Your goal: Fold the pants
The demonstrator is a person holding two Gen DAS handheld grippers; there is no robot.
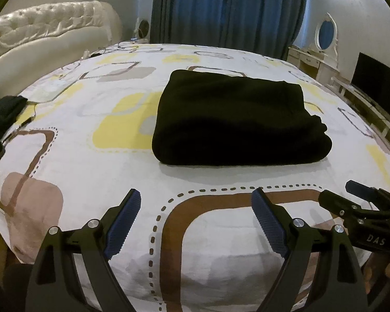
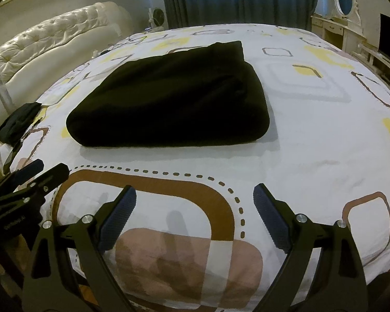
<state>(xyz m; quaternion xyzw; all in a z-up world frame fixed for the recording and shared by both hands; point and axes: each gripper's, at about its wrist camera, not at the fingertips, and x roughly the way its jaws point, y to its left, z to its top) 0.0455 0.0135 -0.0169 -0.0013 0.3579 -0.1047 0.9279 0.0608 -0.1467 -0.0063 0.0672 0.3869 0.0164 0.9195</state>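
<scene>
- Since the bed (image 1: pixel 78 171) takes up nearly everything, start there: the black pants (image 1: pixel 236 119) lie folded mid-bed, ahead of both grippers, long axis running side to side
- left gripper (image 1: pixel 196 208) and right gripper (image 2: pixel 195 202) sit about equally near, both apart from the pants
- both spread wide, nothing between the fingers

Two hand-held grippers, seen from their own cameras. The left gripper (image 1: pixel 196 195) and right gripper (image 2: pixel 195 191) match: matte black angular arms with triangular cut-outs, round silver screw heads at the pivots, and blue ribbed pads (image 1: pixel 123 223) lining the inner faces of the fingers. From the left camera, the other gripper's side shows small screws and pale letters reading "DAS" (image 1: pixel 375 239). Part of a hand (image 1: pixel 377 273) shows beneath it, too blurred to describe.
</scene>
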